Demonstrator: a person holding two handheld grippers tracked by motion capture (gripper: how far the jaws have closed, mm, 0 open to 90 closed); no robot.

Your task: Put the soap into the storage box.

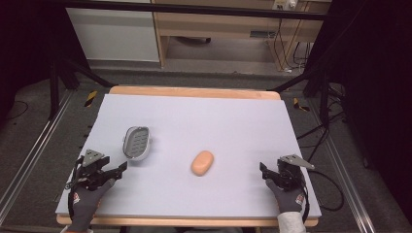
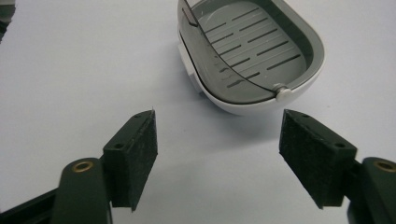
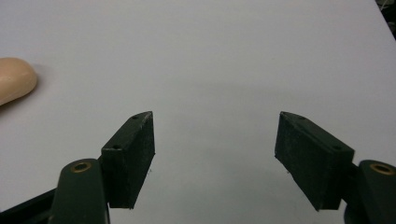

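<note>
**Soap bar and soap dish lie apart on the pale mat, both grippers empty**

A peach-coloured oval soap bar [image 1: 202, 162] lies flat near the middle of the pale lilac mat [image 1: 194, 121], smooth and rounded, its long axis tilted. To its left, well apart from it, sits a soap dish [image 1: 136, 142]: a white oval shell with a grey slotted insert, seen close in the left gripper view [image 2: 252, 51], where a thin bar runs across the tray to a small white knob at the rim.

The far end of the dish is cut off by the top edge of the left gripper view. In the right gripper view the soap bar [image 3: 14, 79] shows as a rounded end at the left edge, the rest out of frame.

The left gripper [image 1: 118, 170] rests at the near left of the mat, held by a gloved hand [image 1: 87, 196], its jaws spread wide with nothing between them, pointing toward the dish, just short of it. The right gripper [image 1: 265, 174] sits at the near right, jaws likewise wide and empty over bare mat, well apart from the soap. The mat lies on a wooden table [image 1: 194, 91]; beyond it stand dark frame legs and cables on the floor
</note>
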